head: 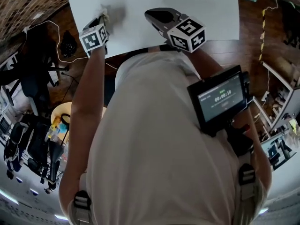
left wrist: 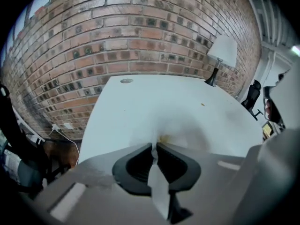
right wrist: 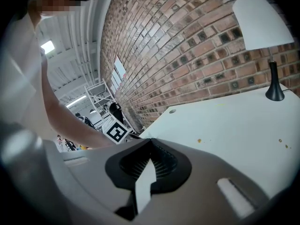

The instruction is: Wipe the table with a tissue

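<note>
The white tissue (left wrist: 180,131) is pinched between the jaws of my left gripper (left wrist: 154,145), and it lies crumpled on the white table (left wrist: 140,102) just ahead of the tips. A small yellowish stain (left wrist: 164,138) shows right at the tissue's edge. In the head view the left gripper (head: 102,18) presses the tissue (head: 105,13) down near the table's (head: 206,8) front left part. My right gripper (head: 152,14) hovers over the table's front edge to the right of it, jaws shut and empty (right wrist: 151,140).
A white table lamp (right wrist: 267,27) stands at the far right by the brick wall (left wrist: 131,32). Small specks (right wrist: 198,140) dot the tabletop, and a round cable hole (left wrist: 126,80) sits at its far edge. Chairs, cables and clutter (head: 33,139) crowd the floor to the left.
</note>
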`<state>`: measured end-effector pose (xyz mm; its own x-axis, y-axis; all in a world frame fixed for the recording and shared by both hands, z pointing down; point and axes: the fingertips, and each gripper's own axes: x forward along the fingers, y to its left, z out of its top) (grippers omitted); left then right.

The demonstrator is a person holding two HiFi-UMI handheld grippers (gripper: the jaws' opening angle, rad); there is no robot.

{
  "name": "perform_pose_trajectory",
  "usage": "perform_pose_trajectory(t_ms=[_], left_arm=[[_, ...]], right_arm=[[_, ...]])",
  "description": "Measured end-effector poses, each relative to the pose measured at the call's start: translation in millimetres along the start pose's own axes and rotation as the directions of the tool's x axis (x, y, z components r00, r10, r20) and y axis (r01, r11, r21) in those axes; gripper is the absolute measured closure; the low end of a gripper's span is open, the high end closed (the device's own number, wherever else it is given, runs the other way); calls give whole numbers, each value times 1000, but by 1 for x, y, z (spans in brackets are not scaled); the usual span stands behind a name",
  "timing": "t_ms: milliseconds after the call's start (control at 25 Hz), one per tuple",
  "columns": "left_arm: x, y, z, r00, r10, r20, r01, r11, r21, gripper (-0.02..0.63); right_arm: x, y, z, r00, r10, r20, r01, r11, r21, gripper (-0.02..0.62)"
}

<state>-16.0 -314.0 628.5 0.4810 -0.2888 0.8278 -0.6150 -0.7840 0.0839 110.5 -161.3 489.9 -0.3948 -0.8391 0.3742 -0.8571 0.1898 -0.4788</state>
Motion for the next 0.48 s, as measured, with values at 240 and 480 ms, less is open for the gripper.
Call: perform_pose_trajectory(t_ms=[240, 480], left_arm=[[4, -12, 22, 999, -38, 38, 35, 996, 88, 580], [-3, -36, 0, 986, -165, 12, 160, 969, 187, 580]], right_arm=[[-9, 10, 3, 999, -44, 1, 44, 999, 11, 589], [1, 32, 6, 996, -88, 23, 88, 996, 11, 589]])
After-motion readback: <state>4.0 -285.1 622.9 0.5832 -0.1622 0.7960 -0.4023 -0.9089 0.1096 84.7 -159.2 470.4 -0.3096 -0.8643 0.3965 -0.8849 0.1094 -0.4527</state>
